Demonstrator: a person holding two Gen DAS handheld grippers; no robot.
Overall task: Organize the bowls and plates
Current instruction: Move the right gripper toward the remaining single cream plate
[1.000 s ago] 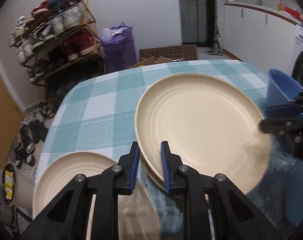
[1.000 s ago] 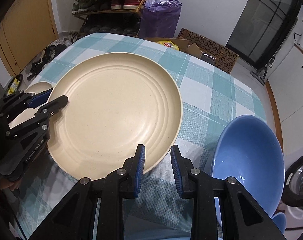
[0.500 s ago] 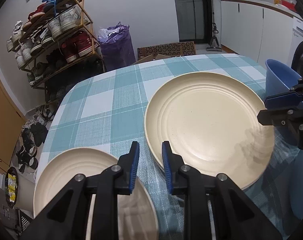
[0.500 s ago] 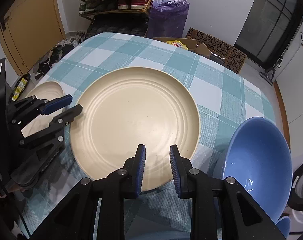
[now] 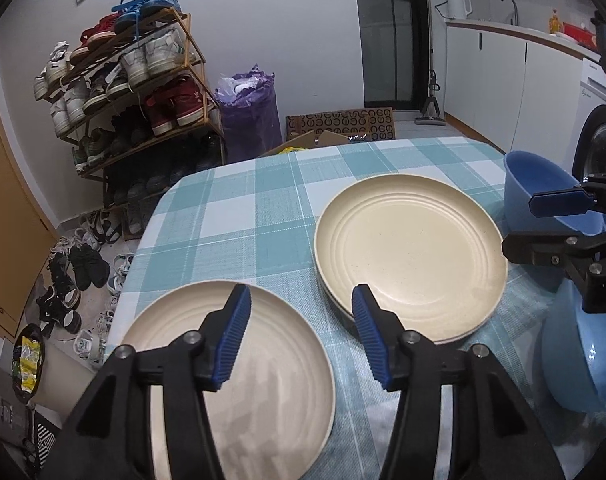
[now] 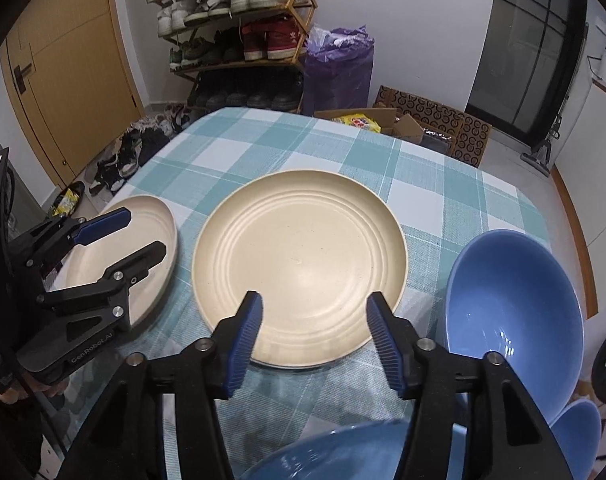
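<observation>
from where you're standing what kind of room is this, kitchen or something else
Most likely a small home's combined kitchen, dining and entry area. A checked-cloth dining table holds the plates and bowls, a loaded shoe rack stands against the wall, and a white counter with a kettle and a tap runs along one side.

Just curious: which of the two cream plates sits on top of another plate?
The central plate beside the blue bowl; a second rim shows beneath it. The left plate lies alone.
</observation>
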